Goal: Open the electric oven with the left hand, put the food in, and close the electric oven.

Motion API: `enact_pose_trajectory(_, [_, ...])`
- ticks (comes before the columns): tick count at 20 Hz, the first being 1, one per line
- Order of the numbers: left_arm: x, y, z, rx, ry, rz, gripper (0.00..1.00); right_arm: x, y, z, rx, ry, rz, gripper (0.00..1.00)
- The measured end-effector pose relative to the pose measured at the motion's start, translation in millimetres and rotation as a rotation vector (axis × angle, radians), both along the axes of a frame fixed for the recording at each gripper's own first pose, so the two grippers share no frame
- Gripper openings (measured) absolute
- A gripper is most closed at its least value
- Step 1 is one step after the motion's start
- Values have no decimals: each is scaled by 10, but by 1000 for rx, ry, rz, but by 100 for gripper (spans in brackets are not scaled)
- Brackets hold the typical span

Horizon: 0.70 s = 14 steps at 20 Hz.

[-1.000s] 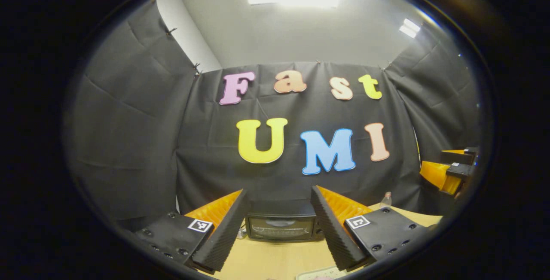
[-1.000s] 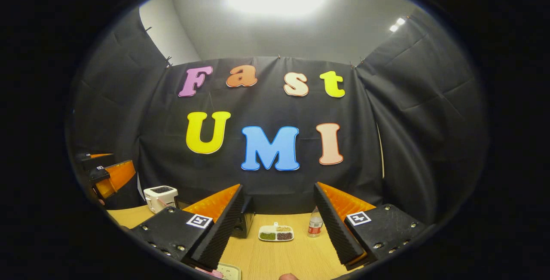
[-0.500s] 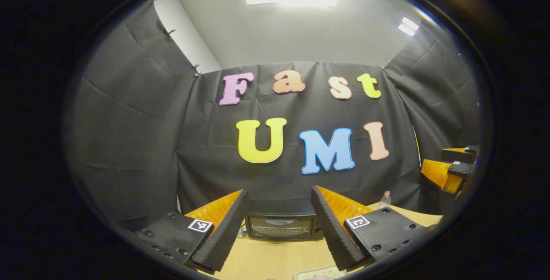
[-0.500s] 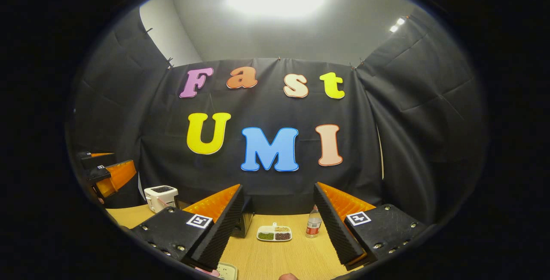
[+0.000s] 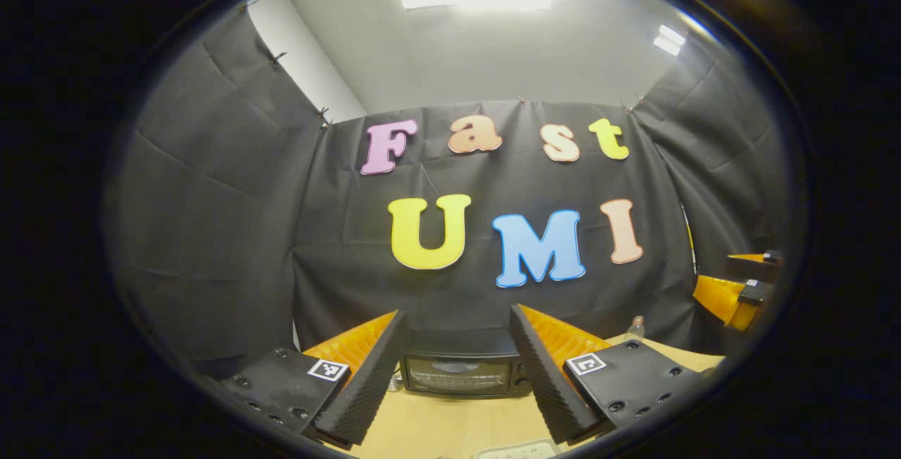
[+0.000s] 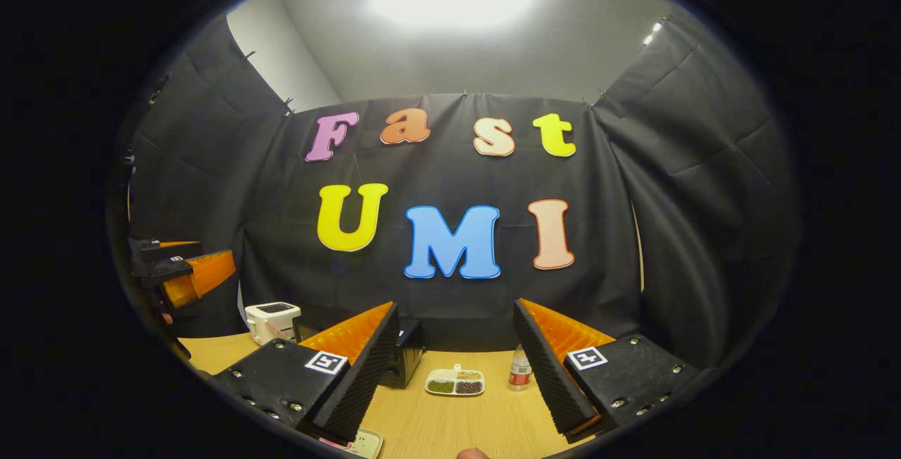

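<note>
Left gripper view: the left gripper (image 5: 457,374), fingers spread wide and empty, frames the closed electric oven (image 5: 461,371) standing far ahead on the wooden table (image 5: 450,427).

Right gripper view: the right gripper (image 6: 454,374), likewise wide and empty, has the oven (image 6: 405,360) just beyond its left finger.

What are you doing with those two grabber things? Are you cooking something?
A person holds a grabber in each hand over a wooden table. The left gripper has its jaws open and points at the black electric oven, whose door looks shut. The right gripper is open too and holds nothing. Ahead of it sit a divided snack tray, a small bottle and a white toaster. Nothing has gone into the oven yet.
</note>
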State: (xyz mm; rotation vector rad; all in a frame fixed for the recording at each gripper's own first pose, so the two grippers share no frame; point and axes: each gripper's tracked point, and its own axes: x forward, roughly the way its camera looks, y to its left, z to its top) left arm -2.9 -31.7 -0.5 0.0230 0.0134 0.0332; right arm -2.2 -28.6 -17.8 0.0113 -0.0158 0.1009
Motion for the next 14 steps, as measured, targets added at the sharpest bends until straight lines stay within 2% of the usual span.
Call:
enact_pose_trajectory(4, [87, 70, -113, 17, 16, 37, 97, 5, -73, -115, 8, 4, 38, 98])
enact_pose_trajectory(5, [141, 92, -120, 24, 13, 42, 100, 10, -88, -107, 9, -4, 37, 98])
enact_pose_trajectory(7, [289, 159, -205, 35, 23, 51, 93, 18, -109, -155, 11, -1, 35, 98])
enact_pose_trajectory(8, [371, 188, -262, 32, 29, 53, 97, 35, -97, -189, 8, 9, 38, 98])
enact_pose_trajectory(9, [463, 202, -318, 26, 34, 51, 95, 64, -100, -223, 1, 17, 37, 98])
enact_pose_trajectory(10, [564, 202, -375, 20, 39, 44, 100, 91, -105, -218, -6, 16, 35, 98])
enact_pose_trajectory(12, [827, 204, -519, 1, 51, 18, 97, 180, -129, -143, -18, -2, 8, 98])
enact_pose_trajectory(14, [1100, 214, -702, -20, 76, -4, 99, 257, -142, -125, -20, -3, -26, 98])
